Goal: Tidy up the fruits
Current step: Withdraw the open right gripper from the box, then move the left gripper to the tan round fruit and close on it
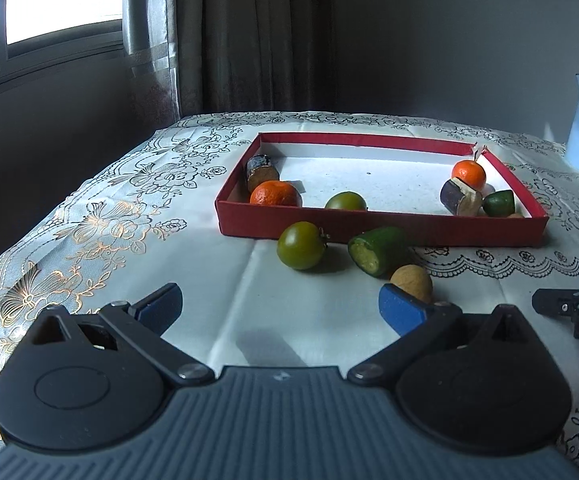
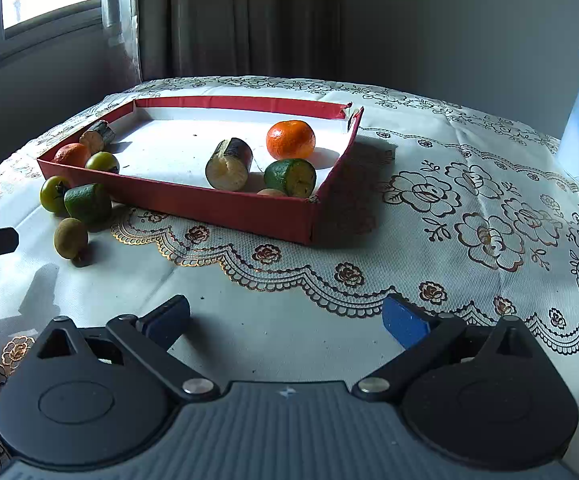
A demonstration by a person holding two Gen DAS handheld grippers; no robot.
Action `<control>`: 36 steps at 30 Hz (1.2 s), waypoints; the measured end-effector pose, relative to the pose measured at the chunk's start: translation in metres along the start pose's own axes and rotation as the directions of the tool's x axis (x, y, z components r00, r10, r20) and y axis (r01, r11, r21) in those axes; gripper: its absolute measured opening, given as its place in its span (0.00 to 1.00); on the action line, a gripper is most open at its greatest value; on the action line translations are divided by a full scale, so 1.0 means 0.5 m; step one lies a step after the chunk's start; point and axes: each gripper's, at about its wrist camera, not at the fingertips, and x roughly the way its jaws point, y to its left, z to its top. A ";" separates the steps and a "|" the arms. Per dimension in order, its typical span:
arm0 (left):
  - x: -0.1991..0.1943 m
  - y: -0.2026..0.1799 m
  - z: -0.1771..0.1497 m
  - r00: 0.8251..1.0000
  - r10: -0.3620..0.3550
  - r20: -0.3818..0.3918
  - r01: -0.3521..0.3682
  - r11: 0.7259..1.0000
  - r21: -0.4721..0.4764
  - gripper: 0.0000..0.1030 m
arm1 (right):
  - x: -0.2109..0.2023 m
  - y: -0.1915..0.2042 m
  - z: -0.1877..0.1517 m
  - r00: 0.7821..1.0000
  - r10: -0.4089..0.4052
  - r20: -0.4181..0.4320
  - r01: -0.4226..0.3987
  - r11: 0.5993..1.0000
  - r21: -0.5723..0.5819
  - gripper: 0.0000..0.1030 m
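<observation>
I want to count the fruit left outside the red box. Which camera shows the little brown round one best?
The right wrist view: the little brown fruit lies in the open on the tablecloth. In the left wrist view the left gripper hides its lower part.

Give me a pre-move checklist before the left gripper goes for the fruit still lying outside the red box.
1. Left gripper open, nothing between the jaws: ok.
2. Right gripper open and empty: ok.
3. Three pieces outside the box: green tomato, cut green piece, small brown fruit: not ok.
4. Free floor space in red box: ok.
5. Brown fruit sits close to the left gripper's finger; touching or not: cannot tell.
</observation>
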 end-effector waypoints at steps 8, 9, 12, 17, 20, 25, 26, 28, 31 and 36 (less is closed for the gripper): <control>0.019 -0.101 0.027 0.999 -0.045 0.018 0.043 0.996 0.080 1.00 | 0.000 0.000 0.000 1.000 0.000 0.000 0.000 1.000 0.000 1.00; 0.024 -0.106 0.028 0.999 -0.044 0.016 0.042 0.996 0.078 1.00 | 0.000 0.000 0.000 1.000 0.000 0.000 0.000 1.000 0.000 1.00; 0.047 -0.117 0.031 1.000 -0.026 -0.015 0.027 0.997 0.070 1.00 | 0.000 0.000 0.000 1.000 0.000 0.000 0.000 1.000 0.000 1.00; 0.071 -0.121 0.027 0.998 0.004 -0.056 0.000 0.998 0.064 1.00 | 0.000 0.000 0.000 1.000 0.000 0.000 0.000 1.000 0.000 1.00; 0.078 -0.122 0.024 0.997 0.010 -0.071 -0.006 0.998 0.064 1.00 | 0.000 0.000 0.000 1.000 0.000 0.000 0.000 1.000 0.000 1.00; 0.090 -0.126 0.022 0.994 0.006 -0.109 0.002 0.997 0.073 1.00 | 0.000 0.000 0.000 1.000 0.000 0.000 0.000 1.000 0.000 1.00; 0.091 -0.124 0.021 0.994 0.002 -0.113 0.005 0.998 0.065 1.00 | 0.000 0.000 0.000 1.000 0.000 0.000 0.000 1.000 0.000 1.00; 0.093 -0.118 0.021 0.992 -0.008 -0.122 0.014 0.999 0.044 1.00 | 0.000 0.000 0.000 1.000 0.000 0.000 0.000 1.000 0.000 1.00; 0.092 -0.112 0.020 0.992 -0.038 -0.122 0.041 0.999 0.022 0.94 | 0.000 0.000 0.000 1.000 0.000 0.000 0.000 1.000 0.000 1.00; 0.084 -0.119 0.017 0.993 -0.050 -0.102 0.055 0.998 0.039 0.87 | 0.000 0.000 0.000 1.000 0.000 0.000 0.000 1.000 0.000 1.00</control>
